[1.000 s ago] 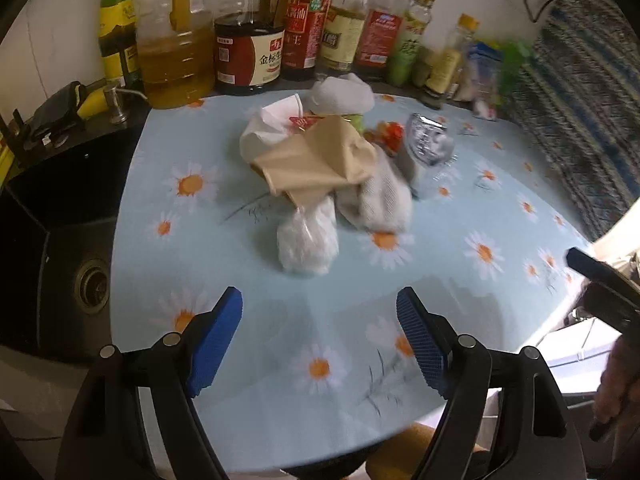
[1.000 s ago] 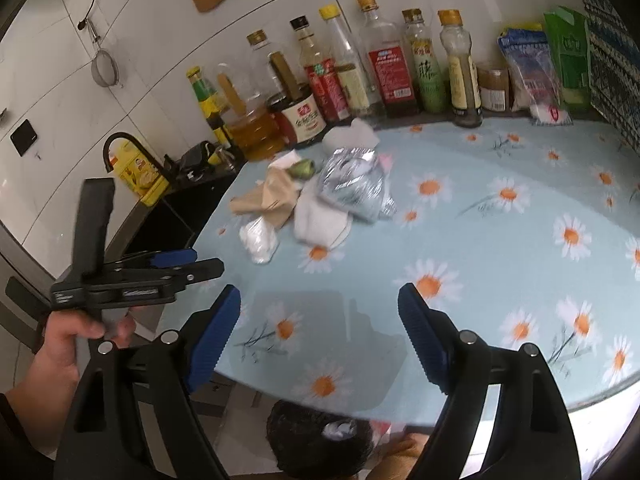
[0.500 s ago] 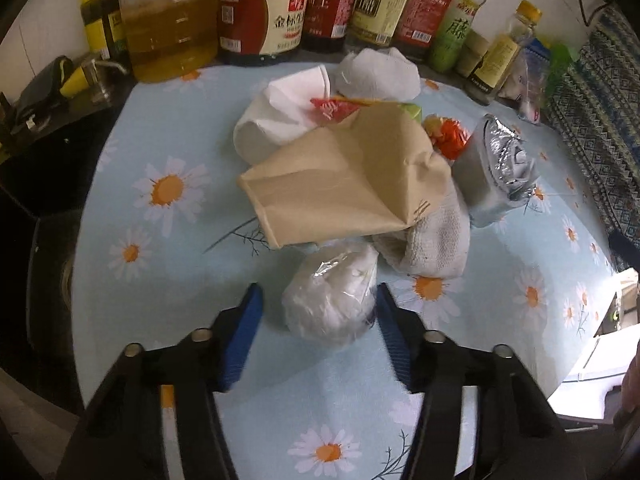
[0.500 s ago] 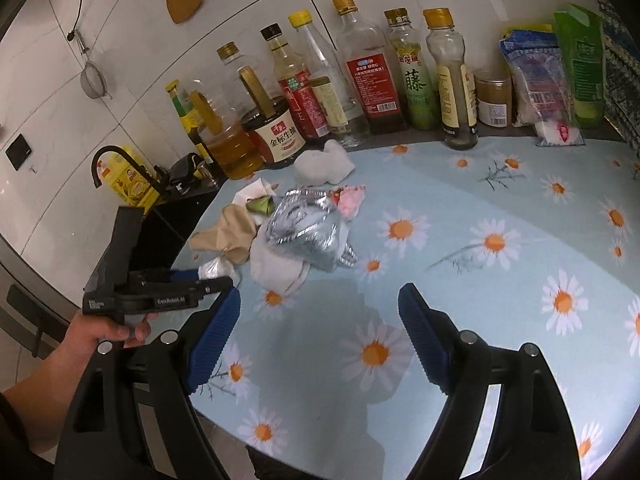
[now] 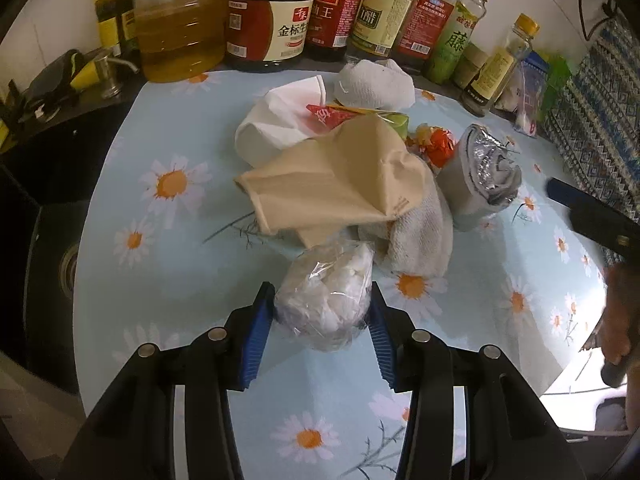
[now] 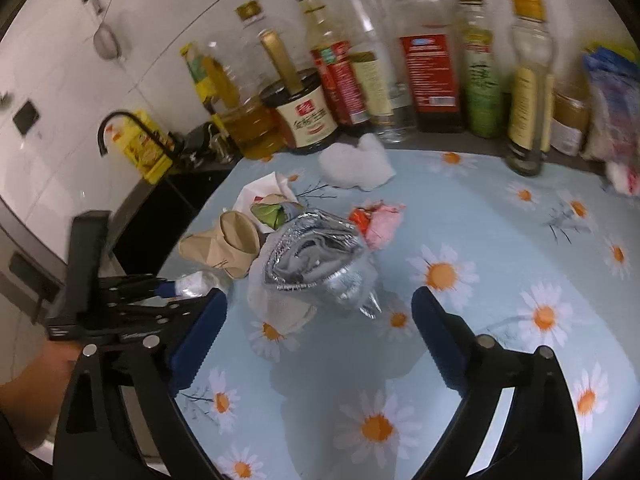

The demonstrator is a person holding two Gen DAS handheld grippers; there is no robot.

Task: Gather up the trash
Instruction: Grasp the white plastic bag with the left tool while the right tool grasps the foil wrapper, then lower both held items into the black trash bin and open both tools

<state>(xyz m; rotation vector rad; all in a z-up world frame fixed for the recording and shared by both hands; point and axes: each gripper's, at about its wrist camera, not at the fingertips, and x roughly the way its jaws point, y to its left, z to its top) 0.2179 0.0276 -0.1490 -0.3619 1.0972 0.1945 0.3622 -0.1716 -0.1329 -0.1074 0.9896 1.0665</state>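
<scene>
A pile of trash lies on the daisy-print table (image 5: 160,280). My left gripper (image 5: 320,332) is shut on a crumpled clear plastic bag (image 5: 328,296) at the pile's near edge. Behind it lie a brown paper bag (image 5: 336,184), a white cloth (image 5: 420,236), a silver foil bag (image 5: 480,172), a white paper cup (image 5: 276,124), a white tissue (image 5: 372,80) and red wrappers (image 5: 436,144). My right gripper (image 6: 316,332) is open, low over the table just before the foil bag (image 6: 316,264), which sits between its fingers' line. The left gripper shows in the right wrist view (image 6: 168,292).
A row of oil and sauce bottles (image 5: 272,20) stands along the back wall, also seen in the right wrist view (image 6: 432,56). A black sink (image 5: 48,264) lies left of the table. Snack bags (image 6: 612,92) stand at the back right. A patterned cloth (image 5: 592,112) hangs at the right.
My left gripper moved forward to the plastic bag and closed on it. My right gripper moved in toward the foil bag and stayed open.
</scene>
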